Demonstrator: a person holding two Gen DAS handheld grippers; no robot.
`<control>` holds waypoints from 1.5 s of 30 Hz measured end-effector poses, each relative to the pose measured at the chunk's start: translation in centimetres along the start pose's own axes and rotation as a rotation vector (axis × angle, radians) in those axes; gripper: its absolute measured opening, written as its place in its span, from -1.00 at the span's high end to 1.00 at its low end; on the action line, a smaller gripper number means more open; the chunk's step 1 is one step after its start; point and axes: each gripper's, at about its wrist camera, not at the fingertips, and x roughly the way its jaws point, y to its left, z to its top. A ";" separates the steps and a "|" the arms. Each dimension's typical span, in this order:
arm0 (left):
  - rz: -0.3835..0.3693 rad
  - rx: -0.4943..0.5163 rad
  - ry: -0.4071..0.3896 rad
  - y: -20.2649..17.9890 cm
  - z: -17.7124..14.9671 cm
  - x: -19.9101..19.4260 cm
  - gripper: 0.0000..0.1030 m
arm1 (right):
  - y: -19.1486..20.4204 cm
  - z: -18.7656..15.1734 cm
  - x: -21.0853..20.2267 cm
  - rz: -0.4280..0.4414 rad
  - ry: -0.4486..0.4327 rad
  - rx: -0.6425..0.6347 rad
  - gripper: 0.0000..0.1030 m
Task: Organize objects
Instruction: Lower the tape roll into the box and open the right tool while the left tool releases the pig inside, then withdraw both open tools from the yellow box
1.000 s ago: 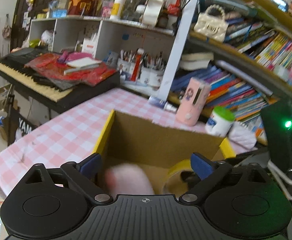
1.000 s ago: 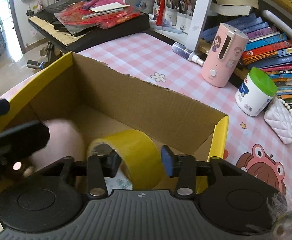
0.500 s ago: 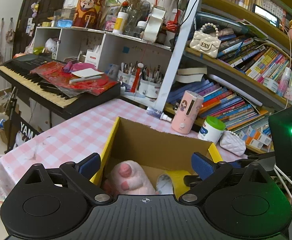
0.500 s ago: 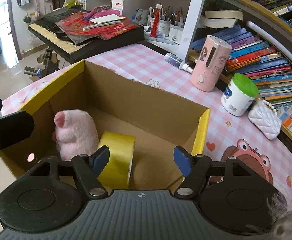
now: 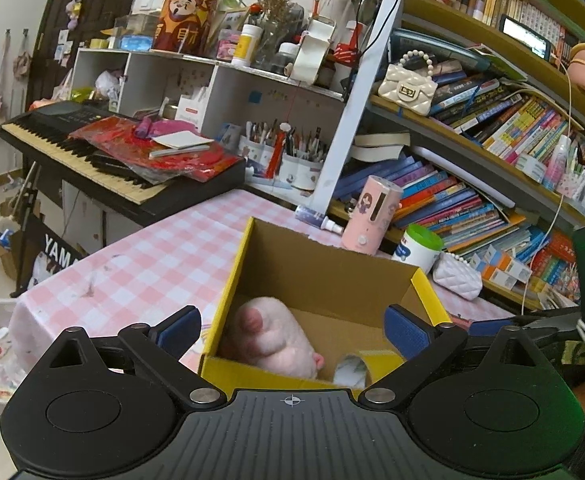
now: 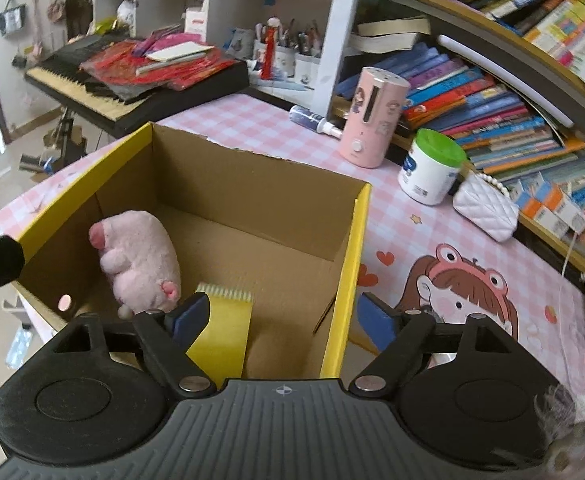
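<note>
An open cardboard box with yellow edges (image 5: 324,276) (image 6: 252,196) stands on the pink checked table. Inside it lie a pink plush paw (image 5: 272,344) (image 6: 140,256) at the left and a roll of yellow tape (image 5: 368,364) (image 6: 222,332) on its edge beside it. My left gripper (image 5: 292,330) is open and empty, held above the box's near wall. My right gripper (image 6: 282,316) is open and empty, above the box's near right corner, with the tape just past its left finger.
Behind the box stand a pink cylindrical device (image 6: 372,116), a white jar with a green lid (image 6: 430,166), a small spray bottle (image 6: 312,120) and a white quilted purse (image 6: 486,210). Bookshelves (image 6: 492,80) fill the right; a keyboard (image 5: 104,160) stands at left.
Both grippers have risen and drawn back from the box. The right gripper has opened and left the yellow tape in the box; the plush paw now lies still inside.
</note>
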 end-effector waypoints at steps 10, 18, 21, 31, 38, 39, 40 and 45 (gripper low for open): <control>-0.007 -0.006 -0.001 1.0 -0.8 -2.4 -0.93 | 0.9 -2.2 -4.2 -0.017 -0.106 0.090 -0.60; 0.003 0.010 0.004 1.6 -2.1 -5.1 -0.93 | 2.0 -4.2 -7.5 -0.019 -0.168 0.152 -0.60; 0.017 0.011 0.013 1.8 -2.7 -6.0 -0.93 | 2.5 -5.3 -8.3 -0.025 -0.177 0.170 -0.61; 0.111 0.039 0.113 2.2 -5.8 -7.7 -0.93 | 4.1 -10.7 -10.4 -0.094 -0.181 0.222 -0.71; 0.104 0.081 0.151 1.7 -7.4 -8.9 -0.93 | 4.9 -14.7 -11.3 -0.166 -0.142 0.249 -0.75; 0.099 0.094 0.153 1.5 -7.7 -9.1 -0.93 | 5.0 -15.2 -11.4 -0.174 -0.139 0.249 -0.75; 0.094 0.105 0.156 1.4 -7.9 -9.2 -0.93 | 5.1 -15.7 -11.5 -0.181 -0.135 0.250 -0.76; 0.056 0.157 0.186 0.7 -9.1 -9.6 -0.93 | 5.4 -17.7 -12.1 -0.239 -0.114 0.257 -0.78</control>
